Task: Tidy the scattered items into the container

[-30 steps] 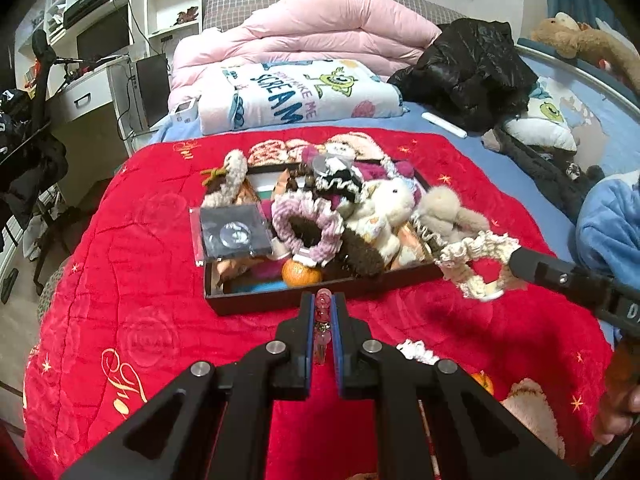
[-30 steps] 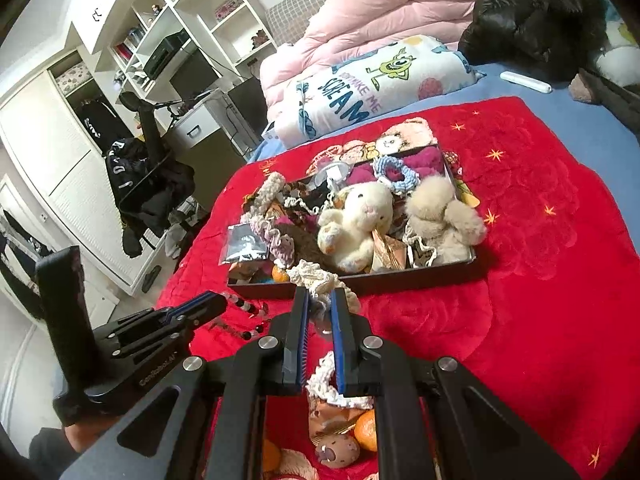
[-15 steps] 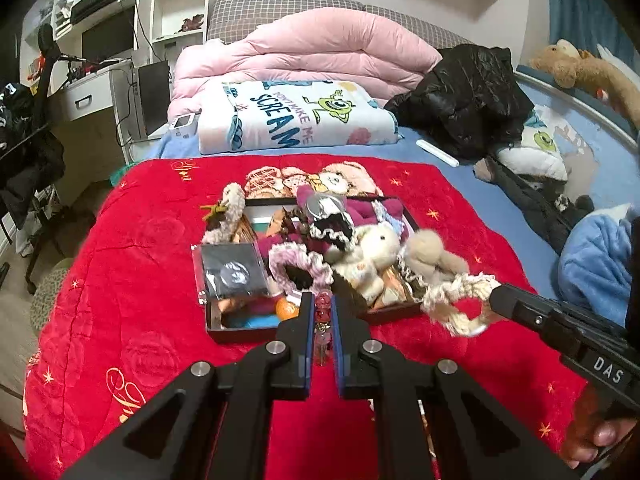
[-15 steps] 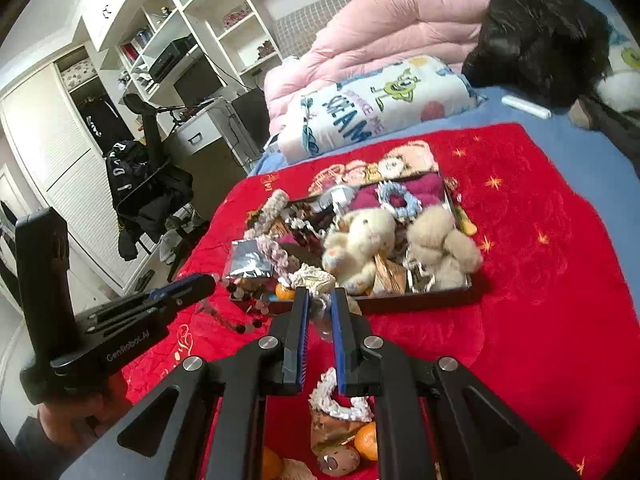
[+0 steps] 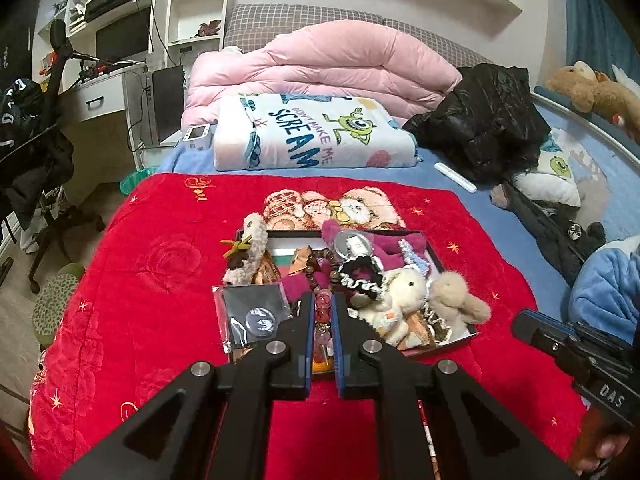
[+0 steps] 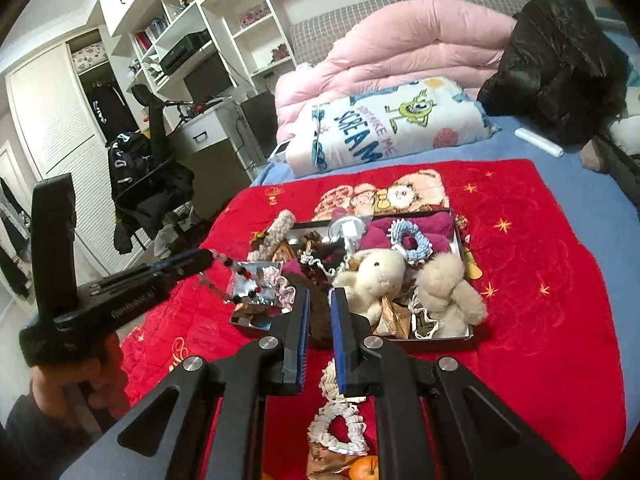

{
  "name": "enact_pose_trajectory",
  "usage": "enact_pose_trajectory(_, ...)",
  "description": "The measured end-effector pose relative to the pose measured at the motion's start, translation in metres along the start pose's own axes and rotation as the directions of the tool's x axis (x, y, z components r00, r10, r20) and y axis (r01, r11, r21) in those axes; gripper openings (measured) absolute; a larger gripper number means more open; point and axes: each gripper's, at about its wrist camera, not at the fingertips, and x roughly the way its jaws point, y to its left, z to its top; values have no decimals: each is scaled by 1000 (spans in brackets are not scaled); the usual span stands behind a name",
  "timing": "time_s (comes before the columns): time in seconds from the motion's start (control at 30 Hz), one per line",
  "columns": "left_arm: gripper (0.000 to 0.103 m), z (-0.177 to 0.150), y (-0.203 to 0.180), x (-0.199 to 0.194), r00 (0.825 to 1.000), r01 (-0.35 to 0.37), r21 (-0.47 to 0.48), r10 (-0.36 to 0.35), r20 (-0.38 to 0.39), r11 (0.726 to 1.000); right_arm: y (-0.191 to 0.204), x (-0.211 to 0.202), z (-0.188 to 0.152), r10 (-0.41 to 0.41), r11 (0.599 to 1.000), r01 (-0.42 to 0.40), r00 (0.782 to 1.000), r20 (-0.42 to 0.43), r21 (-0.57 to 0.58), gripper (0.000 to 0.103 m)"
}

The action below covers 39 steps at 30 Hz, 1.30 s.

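A dark shallow box (image 5: 460,342) on the red blanket is packed with plush toys, scrunchies and packets; it also shows in the right wrist view (image 6: 466,334). My left gripper (image 5: 321,320) is shut on a red beaded bracelet (image 5: 322,308) and holds it over the box's near edge; its beads dangle in the right wrist view (image 6: 244,276). My right gripper (image 6: 319,312) stands slightly open and empty in front of the box. A cream lace scrunchie (image 6: 338,424) hangs or lies just below its fingers, free of them.
A small orange (image 6: 362,468) and a brown wrapper lie on the blanket under the right gripper. Folded pink quilt (image 5: 328,64), a printed towel (image 5: 312,132) and a black jacket (image 5: 484,120) lie at the bed's far end. A desk and a chair stand left.
My right gripper has let go of the cream lace scrunchie, which now sits below its fingers, and its jaws have parted slightly. My left gripper has carried the bracelet forward over the box.
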Motion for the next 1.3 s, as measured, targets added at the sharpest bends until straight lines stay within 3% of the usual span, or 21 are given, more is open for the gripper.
enact_pose_trajectory(0.2, 8, -16, 3, 10, 999, -16, -6, 16, -38, 1000, -21, 21, -10, -1, 1000, 3, 999, -49, 31, 11)
enact_pose_trajectory(0.3, 8, -24, 1, 13, 999, -12, -10, 11, -51, 1000, -30, 39, -23, 26, 999, -22, 994, -107, 39, 12)
enact_pose_trajectory(0.47, 8, -30, -9, 17, 998, -13, 20, 14, -59, 1000, -43, 69, -42, 12, 997, 2, 982, -187, 77, 12)
enact_pose_trajectory(0.6, 8, -44, -6, 7, 997, -4, -20, 2, -82, 1000, -41, 81, -51, 13, 998, 1, 974, -226, 60, 14)
enact_pose_trajectory(0.9, 8, -77, -26, 11, 988, 21, 51, -13, -152, 998, -39, 91, -64, -12, 998, 29, 961, -277, 57, 15)
enact_pose_trajectory(1.03, 8, -85, -19, 23, 979, 30, -6, -30, -199, 1000, -33, 95, -70, -31, 999, 43, 952, -303, 33, 16)
enact_pose_trajectory(1.2, 8, -93, -16, 33, 974, -3, -1, 3, -226, 1000, -29, 101, -72, -51, 998, 58, 948, -315, 12, 17)
enact_pose_trajectory(1.3, 8, -95, -16, 39, 972, -5, -7, 3, -236, 1000, -35, 105, -73, -71, 996, 83, 945, -318, 25, 25)
